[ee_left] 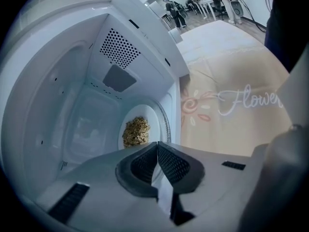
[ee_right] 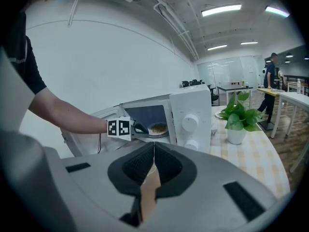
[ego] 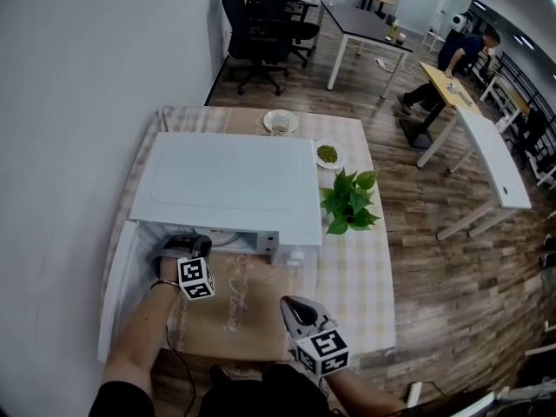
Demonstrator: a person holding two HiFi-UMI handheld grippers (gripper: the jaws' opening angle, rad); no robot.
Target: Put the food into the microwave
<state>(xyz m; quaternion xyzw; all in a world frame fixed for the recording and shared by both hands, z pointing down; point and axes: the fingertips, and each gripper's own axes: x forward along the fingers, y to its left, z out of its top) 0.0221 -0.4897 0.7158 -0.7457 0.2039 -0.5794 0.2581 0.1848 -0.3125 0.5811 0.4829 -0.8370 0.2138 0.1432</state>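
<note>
Hand-held grippers [ego: 182,246] [ego: 291,307], marker cubes [ego: 196,278], apparently black sleeves [ego: 122,400]

White wall [ego: 78,68] — wood floor [ego: 452,268], office chairs [ego: 261,24].

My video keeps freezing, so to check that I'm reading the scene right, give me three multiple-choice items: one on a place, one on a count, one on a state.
1. Where is the plate of brownish food?
A) inside the microwave
B) on top of it
C) in front of it

2. How many knobs are on the microwave's front?
A) one
B) two
C) four

3. How is the microwave door?
A) shut
B) swung open
C) taken off

Answers:
1 A: the left gripper view shows the plate lying inside the white chamber.
2 B: the right gripper view shows one knob above the other.
3 B: the head view shows the door hanging open at the left side.
</note>
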